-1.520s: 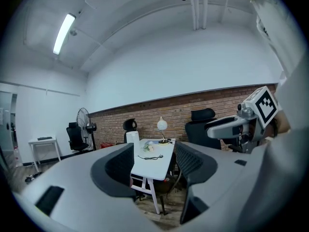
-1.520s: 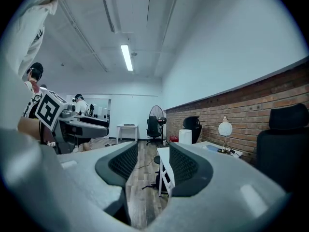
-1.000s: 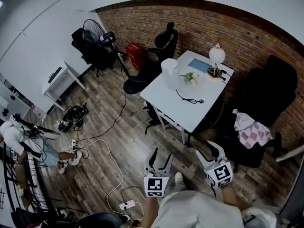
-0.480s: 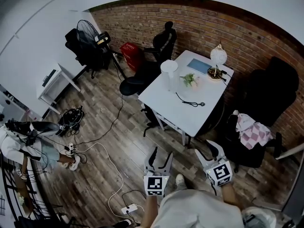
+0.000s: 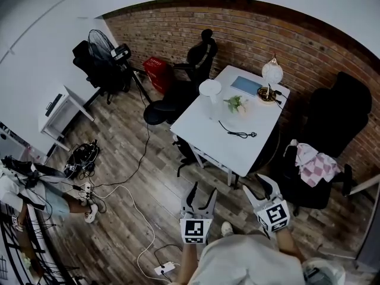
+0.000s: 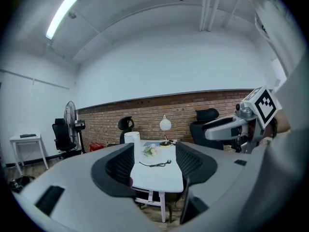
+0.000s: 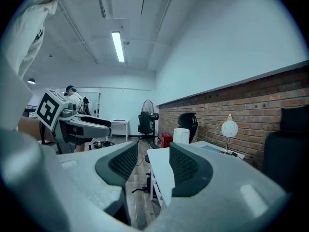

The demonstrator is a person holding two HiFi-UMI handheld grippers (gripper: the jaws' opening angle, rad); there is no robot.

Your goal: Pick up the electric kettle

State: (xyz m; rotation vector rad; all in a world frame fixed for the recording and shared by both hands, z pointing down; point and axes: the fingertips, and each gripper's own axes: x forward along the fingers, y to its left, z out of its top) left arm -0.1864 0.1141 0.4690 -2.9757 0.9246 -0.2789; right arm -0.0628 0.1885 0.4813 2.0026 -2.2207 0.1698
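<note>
The electric kettle (image 5: 210, 89) is a white cylinder standing at the far left corner of the white table (image 5: 202, 123). It also shows small in the left gripper view (image 6: 132, 137) and in the right gripper view (image 7: 181, 135). My left gripper (image 5: 202, 190) and right gripper (image 5: 259, 186) are held side by side in front of me, well short of the table and pointing at it. In both gripper views the jaws stand apart with nothing between them: left (image 6: 154, 166), right (image 7: 152, 163).
On the table lie a black cable (image 5: 236, 130), flowers (image 5: 236, 103), a blue pad (image 5: 246, 85) and a white lamp (image 5: 272, 70). Black chairs (image 5: 178, 94) stand at its left, and another holds a checked cloth (image 5: 314, 162) on the right. Cables and a power strip (image 5: 163, 269) cross the floor.
Both grippers and the view have advanced a little toward the table, their jaws unchanged. The floor cables and the person at the left edge have slid toward the lower left.
</note>
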